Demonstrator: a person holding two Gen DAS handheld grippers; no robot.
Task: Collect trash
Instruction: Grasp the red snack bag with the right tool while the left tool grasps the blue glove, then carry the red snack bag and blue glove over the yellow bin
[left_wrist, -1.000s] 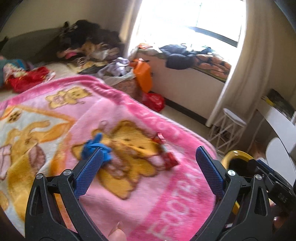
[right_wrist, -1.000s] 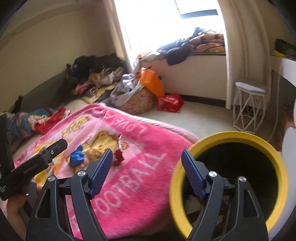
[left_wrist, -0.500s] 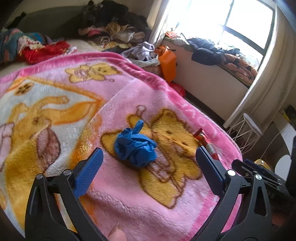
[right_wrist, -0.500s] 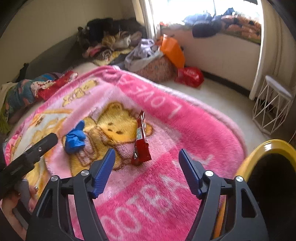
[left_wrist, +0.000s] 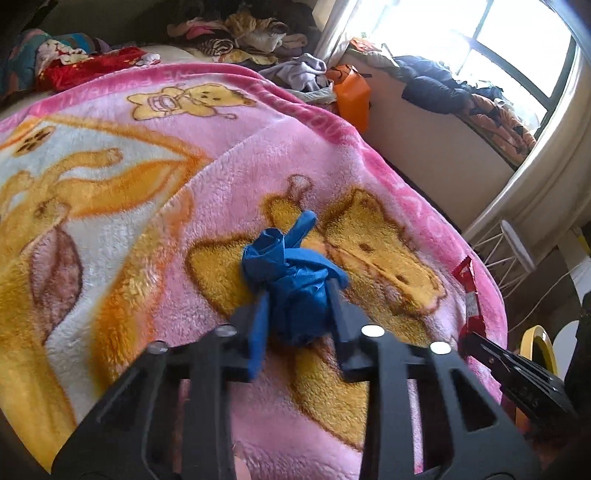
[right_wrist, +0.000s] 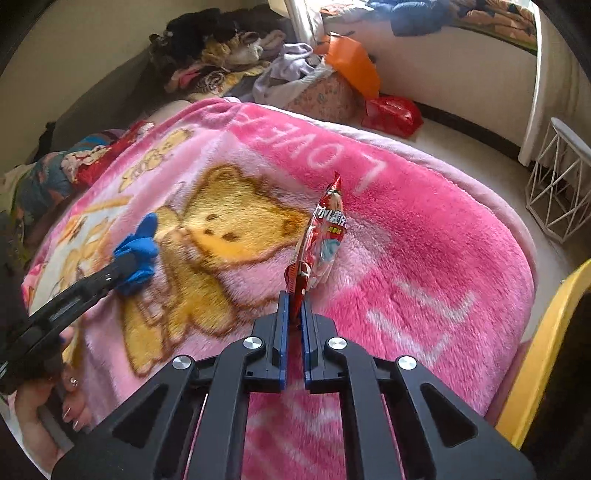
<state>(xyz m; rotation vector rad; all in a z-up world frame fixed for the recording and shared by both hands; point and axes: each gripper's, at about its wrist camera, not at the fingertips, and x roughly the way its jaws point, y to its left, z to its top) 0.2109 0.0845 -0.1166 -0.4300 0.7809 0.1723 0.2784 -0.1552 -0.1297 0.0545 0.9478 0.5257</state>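
At frame centre on the pink blanket (left_wrist: 229, 177), your left tool (left_wrist: 295, 295) is closing around the blue glove (left_wrist: 288, 266); your right tool (right_wrist: 294, 306) pinches the red wrapper (right_wrist: 321, 236), lower centre.

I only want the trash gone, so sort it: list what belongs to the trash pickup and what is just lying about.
Belongs to the job:
- crumpled blue glove, left gripper closing on it
- red snack wrapper, pinched by right gripper
- yellow-rimmed bin

Just lying about:
- pink blanket
- clothes pile
- orange bag
- white wire stool
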